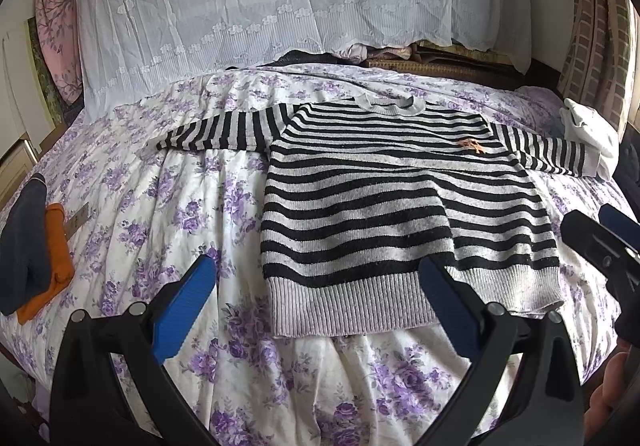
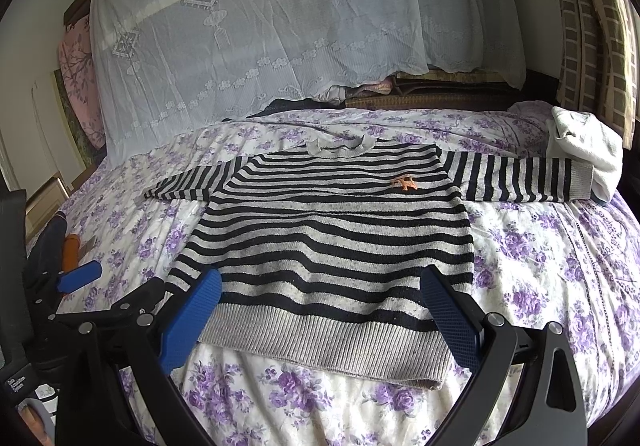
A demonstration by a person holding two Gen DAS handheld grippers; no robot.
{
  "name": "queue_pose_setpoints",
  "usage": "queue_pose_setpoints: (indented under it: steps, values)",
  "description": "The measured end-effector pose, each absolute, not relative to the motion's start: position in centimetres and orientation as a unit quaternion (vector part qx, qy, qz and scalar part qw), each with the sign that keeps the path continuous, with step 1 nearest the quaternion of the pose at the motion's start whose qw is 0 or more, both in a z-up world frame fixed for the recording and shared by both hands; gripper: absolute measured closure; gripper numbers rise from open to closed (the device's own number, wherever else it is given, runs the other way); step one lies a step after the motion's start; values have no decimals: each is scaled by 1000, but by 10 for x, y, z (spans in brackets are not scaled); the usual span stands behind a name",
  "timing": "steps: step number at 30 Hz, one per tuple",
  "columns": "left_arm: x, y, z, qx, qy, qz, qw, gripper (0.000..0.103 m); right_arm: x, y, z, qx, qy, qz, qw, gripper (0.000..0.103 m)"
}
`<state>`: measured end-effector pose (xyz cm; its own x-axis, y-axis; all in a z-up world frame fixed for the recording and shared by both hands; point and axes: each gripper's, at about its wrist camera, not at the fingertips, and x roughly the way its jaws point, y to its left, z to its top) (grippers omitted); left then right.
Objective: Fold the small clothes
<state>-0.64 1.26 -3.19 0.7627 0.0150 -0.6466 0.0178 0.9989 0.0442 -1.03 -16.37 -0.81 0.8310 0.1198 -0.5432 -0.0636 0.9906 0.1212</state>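
A small black-and-grey striped sweater (image 1: 380, 198) (image 2: 332, 246) lies flat and face up on the floral bed cover (image 1: 192, 214) (image 2: 540, 246), both sleeves spread out sideways, a small orange emblem (image 1: 472, 145) (image 2: 406, 183) on its chest. My left gripper (image 1: 318, 278) is open above the left part of the grey hem, holding nothing. My right gripper (image 2: 320, 294) is open over the hem's middle, also holding nothing. The right gripper's dark fingers (image 1: 600, 242) show at the right edge of the left wrist view; the left gripper's blue pad (image 2: 78, 276) shows at the left of the right wrist view.
Folded navy and orange clothes (image 1: 36, 246) (image 2: 66, 246) lie at the bed's left edge. A white garment (image 1: 588, 134) (image 2: 584, 146) rests by the right sleeve cuff. A white lace cloth (image 1: 260, 6) (image 2: 272, 38) drapes things behind the bed. Checked curtains (image 2: 588, 26) hang at right.
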Motion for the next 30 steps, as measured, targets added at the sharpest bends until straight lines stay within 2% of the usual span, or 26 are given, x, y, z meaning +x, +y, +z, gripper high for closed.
queue_pose_setpoints:
  steps: [9,14,18,23,30]
  values:
    - [15,22,-48,31,369,-3,929,4,7,-184,-30,87,291,85,949,3]
    - [53,35,-59,43,393,10,919,4,45,-252,-54,216,297,133,921,3]
    - [88,35,-58,71,397,25,915,4,79,-327,-58,316,308,97,892,3]
    - [142,21,-50,92,406,27,909,4,116,-399,-47,360,279,45,889,3]
    - [212,8,-66,82,446,29,891,4,153,-477,-87,424,282,-41,860,20]
